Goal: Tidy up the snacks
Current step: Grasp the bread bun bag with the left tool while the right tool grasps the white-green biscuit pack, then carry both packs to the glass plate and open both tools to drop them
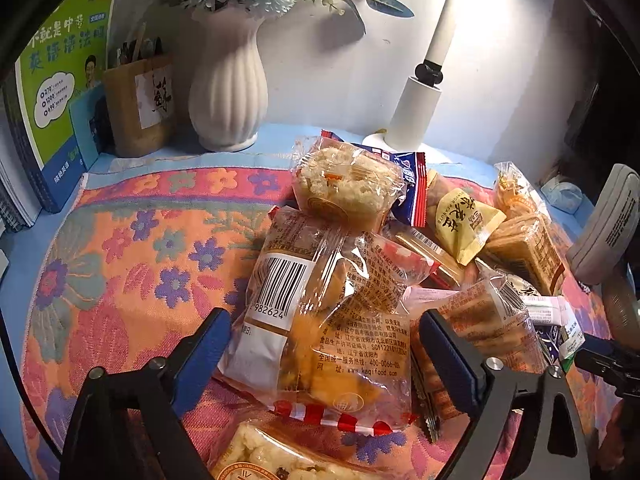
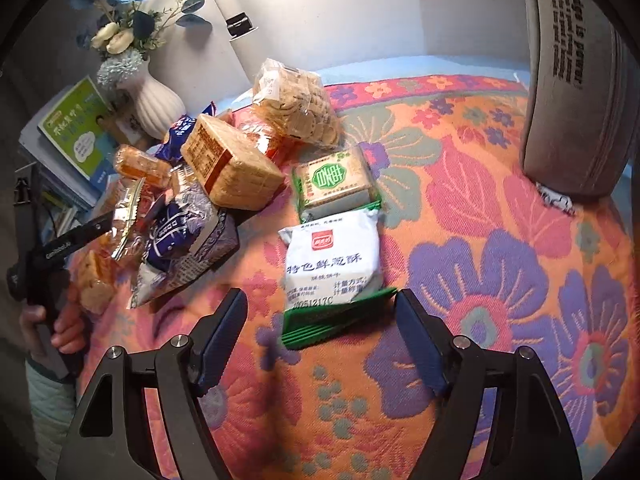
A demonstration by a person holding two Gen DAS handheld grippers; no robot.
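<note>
My left tongs (image 1: pixel 326 354) are spread around a crinkly clear pastry bag (image 1: pixel 320 320); the blue pads sit at its sides, not pressing. It lies at the near edge of a heap of glossy snack wrappers (image 1: pixel 440 232) on a woven floral cloth (image 1: pixel 132 264). Left of the heap the cloth lies bare as far as a ribbed white vase (image 1: pixel 228 88). My right tongs (image 2: pixel 322 334) are spread too, straddling the green crimped end of a flat white packet (image 2: pixel 332 264) without touching it. A square green-edged biscuit pack (image 2: pixel 334 184) lies just beyond. To its right runs open cloth up to a grey pouch (image 2: pixel 576 80).
</note>
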